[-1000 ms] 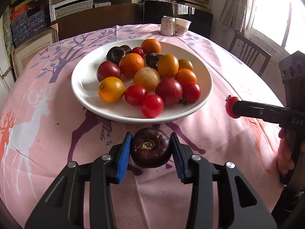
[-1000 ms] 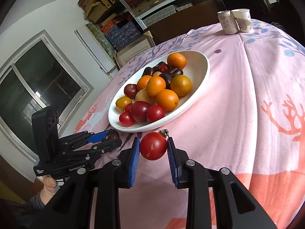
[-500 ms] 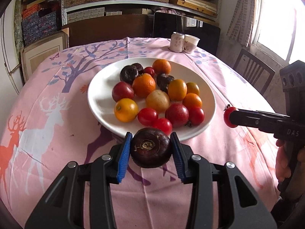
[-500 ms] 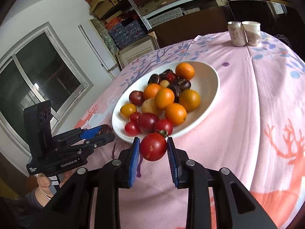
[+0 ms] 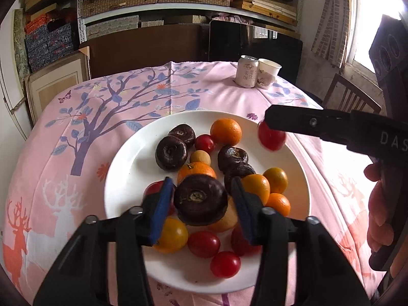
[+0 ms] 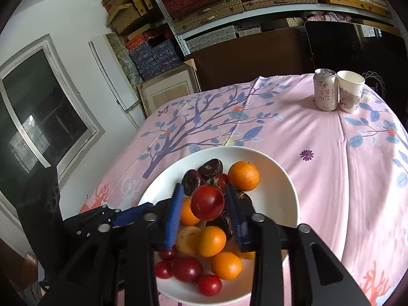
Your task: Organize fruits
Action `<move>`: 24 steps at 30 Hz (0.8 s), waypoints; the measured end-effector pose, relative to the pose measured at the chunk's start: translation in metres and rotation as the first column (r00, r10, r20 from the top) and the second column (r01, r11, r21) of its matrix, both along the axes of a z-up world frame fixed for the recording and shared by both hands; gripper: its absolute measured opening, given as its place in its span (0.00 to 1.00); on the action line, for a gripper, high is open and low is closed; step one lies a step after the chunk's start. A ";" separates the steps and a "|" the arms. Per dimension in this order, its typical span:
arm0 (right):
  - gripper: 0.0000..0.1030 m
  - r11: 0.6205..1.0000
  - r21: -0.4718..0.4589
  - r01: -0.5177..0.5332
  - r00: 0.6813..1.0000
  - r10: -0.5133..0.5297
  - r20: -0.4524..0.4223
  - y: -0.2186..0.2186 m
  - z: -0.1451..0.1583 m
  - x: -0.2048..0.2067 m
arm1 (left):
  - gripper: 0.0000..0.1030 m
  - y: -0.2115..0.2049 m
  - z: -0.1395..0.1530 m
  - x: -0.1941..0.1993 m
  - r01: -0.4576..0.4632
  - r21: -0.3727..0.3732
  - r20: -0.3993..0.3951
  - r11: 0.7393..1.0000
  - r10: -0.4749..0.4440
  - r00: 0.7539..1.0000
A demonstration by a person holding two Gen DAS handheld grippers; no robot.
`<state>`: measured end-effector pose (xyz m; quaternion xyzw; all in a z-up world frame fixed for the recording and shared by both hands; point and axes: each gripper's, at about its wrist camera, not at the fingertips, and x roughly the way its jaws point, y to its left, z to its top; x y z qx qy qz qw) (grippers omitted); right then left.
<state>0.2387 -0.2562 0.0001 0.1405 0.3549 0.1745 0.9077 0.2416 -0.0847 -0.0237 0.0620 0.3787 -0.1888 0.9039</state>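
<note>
My left claw (image 5: 201, 200) pinches a dark fruit (image 5: 200, 199) and my right claw (image 6: 207, 202) pinches a red tomato (image 6: 207, 202) over the white plate (image 5: 119, 168).

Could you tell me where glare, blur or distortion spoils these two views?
Left wrist view: the window at upper right is blown out white, and the red tomato in the right gripper is motion-smeared. Right wrist view: no glare, but fisheye bending curves the shelves and the pink tablecloth.

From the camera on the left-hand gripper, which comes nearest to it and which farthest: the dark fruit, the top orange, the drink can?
1. Dark fruit, held in the left gripper.
2. Orange, far side of the white plate.
3. Drink can, far table edge, beside the paper cup.
</note>
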 end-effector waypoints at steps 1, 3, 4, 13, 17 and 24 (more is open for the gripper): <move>0.61 1.000 -0.005 0.019 1.000 -0.019 -0.010 -0.001 -0.004 0.003 | 0.84 0.001 -0.003 0.002 -0.022 0.009 0.000 1.000 0.022 1.000; 0.61 0.999 0.005 0.037 0.999 -0.037 -0.022 -0.005 -0.010 0.001 | 0.87 0.004 -0.006 0.001 -0.051 0.023 0.003 0.998 0.051 0.999; 0.61 0.999 0.014 0.035 0.999 -0.035 -0.026 -0.006 -0.012 -0.003 | 0.87 0.007 -0.007 -0.001 -0.055 0.026 -0.003 0.998 0.055 0.998; 0.97 0.999 0.028 0.025 0.997 -0.023 -0.074 -0.015 -0.045 -0.094 | 0.95 0.042 -0.032 -0.054 -0.079 0.078 -0.150 0.994 0.090 0.985; 0.97 0.999 0.038 0.006 0.998 -0.004 -0.059 -0.015 -0.051 -0.140 | 0.95 0.061 -0.035 -0.090 -0.106 0.073 -0.165 0.992 0.117 0.979; 0.97 0.999 -0.011 0.031 0.999 -0.032 -0.015 -0.003 -0.044 -0.193 | 0.95 0.085 -0.004 -0.163 -0.280 0.135 0.023 0.951 0.279 0.960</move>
